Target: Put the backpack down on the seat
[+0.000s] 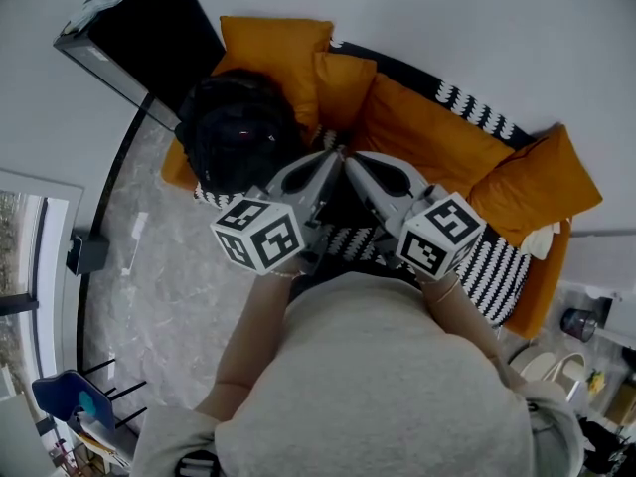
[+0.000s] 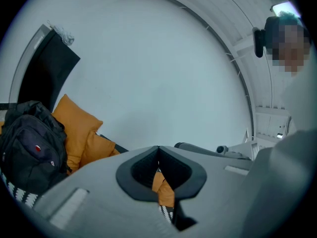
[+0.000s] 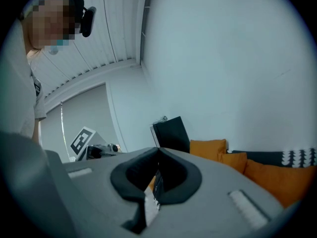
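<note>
**Head view.** The backpack (image 1: 238, 132) sits on the sofa (image 1: 437, 127), ahead and to the left of the left tool (image 1: 328, 159), with its back against an orange cushion (image 1: 273, 48). The right tool (image 1: 356, 161) is held tip to tip with the left one, and neither touches the bag. By this picture the bag looks set down already. What remains, I judge, is to check that it rests fully on the seat and not over the front edge.

**Left gripper view.** The left tool (image 2: 158, 151) is clenched with nothing in its grip. The backpack (image 2: 29, 143) stands upright well off to its left and leans on the cushion (image 2: 74, 125). If the bag seems likely to slump, a nudge low on its body toward the cushion would do better than a pull on a strap.

**Right gripper view.** The right tool (image 3: 158, 153) is likewise clenched and empty. The bag is out of sight here. Only a black panel (image 3: 171, 133) and the cushions (image 3: 210, 148) lie beyond the tip.
</note>
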Action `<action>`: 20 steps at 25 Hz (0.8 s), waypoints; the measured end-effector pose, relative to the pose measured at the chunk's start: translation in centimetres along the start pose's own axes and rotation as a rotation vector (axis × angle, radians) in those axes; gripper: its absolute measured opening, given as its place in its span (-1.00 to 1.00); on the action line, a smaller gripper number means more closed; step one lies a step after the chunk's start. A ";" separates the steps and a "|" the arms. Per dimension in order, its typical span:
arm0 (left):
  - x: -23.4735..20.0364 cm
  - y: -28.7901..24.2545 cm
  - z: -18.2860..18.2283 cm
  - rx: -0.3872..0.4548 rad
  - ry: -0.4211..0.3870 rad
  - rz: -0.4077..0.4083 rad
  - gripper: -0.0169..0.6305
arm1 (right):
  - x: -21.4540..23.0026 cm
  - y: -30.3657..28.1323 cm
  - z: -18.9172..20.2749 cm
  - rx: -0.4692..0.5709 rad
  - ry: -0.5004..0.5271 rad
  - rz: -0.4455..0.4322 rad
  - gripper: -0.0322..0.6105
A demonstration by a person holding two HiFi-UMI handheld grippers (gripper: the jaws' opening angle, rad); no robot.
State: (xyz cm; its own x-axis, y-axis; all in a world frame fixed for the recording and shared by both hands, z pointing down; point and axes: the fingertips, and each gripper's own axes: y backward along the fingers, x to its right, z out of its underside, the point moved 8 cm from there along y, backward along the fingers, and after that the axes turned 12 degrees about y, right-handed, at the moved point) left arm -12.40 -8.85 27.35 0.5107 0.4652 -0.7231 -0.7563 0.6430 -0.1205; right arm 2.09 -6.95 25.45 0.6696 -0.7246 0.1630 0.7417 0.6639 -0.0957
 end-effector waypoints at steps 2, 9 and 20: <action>0.1 0.0 0.1 -0.002 0.006 0.003 -0.93 | 0.0 0.0 0.0 0.002 -0.004 0.003 -0.89; 0.1 -0.1 0.4 -0.007 -0.004 -0.004 -0.93 | -0.1 0.0 0.6 -0.020 0.012 0.006 -0.89; -0.1 -0.4 0.6 -0.020 0.002 -0.008 -0.93 | -0.3 -0.3 0.7 -0.032 0.013 -0.012 -0.89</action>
State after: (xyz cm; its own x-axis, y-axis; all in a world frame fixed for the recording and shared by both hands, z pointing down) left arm -11.92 -8.77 27.94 0.5158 0.4590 -0.7234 -0.7603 0.6344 -0.1396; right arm 1.65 -6.83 26.12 0.6606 -0.7352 0.1519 0.7507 0.6487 -0.1253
